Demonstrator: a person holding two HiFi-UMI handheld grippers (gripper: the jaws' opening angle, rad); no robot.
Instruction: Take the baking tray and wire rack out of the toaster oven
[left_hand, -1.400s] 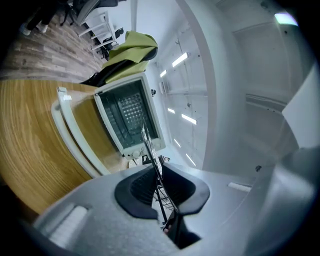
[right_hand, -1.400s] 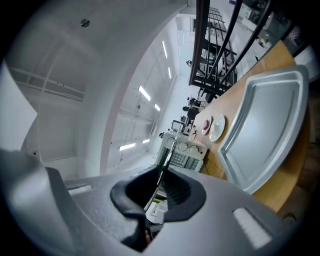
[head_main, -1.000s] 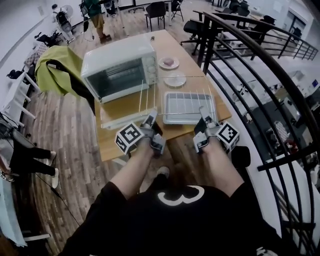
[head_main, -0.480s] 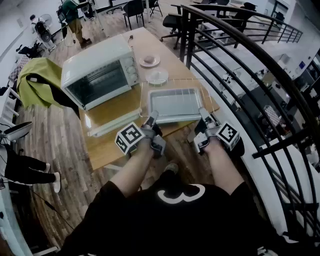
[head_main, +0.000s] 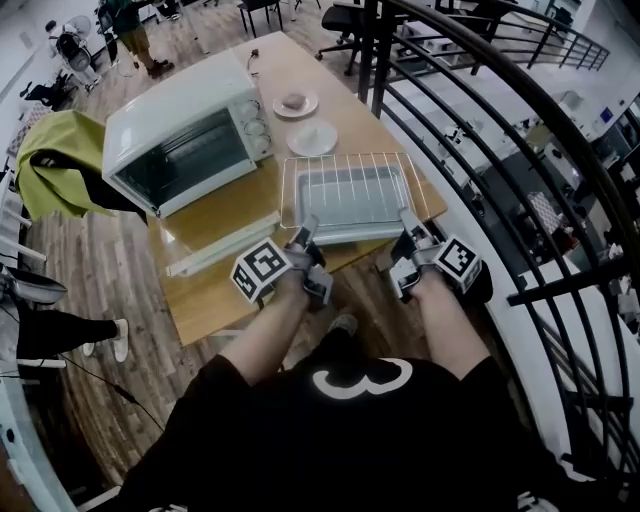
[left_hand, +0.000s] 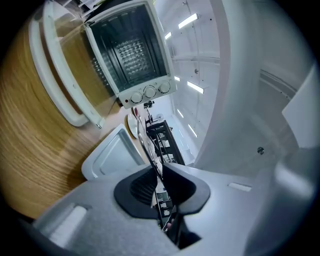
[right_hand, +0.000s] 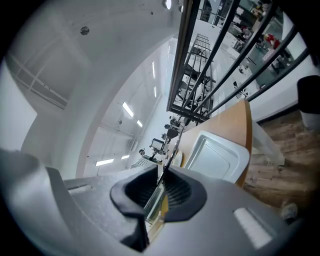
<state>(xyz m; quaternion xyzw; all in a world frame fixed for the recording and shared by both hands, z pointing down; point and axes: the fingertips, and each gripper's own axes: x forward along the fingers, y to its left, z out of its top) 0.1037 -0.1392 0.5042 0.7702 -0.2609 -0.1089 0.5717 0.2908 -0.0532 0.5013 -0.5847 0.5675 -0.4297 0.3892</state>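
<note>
Now both claws grip the wire rack

Held level, the wire rack (head_main: 350, 172) lies over the baking tray (left_hand: 112, 152) near the counter's (head_main: 215, 290) front edge. The left claw (head_main: 305, 232) and right claw (head_main: 408, 222) each pinch its near wire. The toaster oven (head_main: 185, 130) stands alongside, door down.

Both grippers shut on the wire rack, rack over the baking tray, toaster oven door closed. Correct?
No. The toaster oven door is open, folded down flat, as the head view shows. The rest holds: the left gripper and right gripper are shut on the wire rack, which is over the baking tray.
</note>
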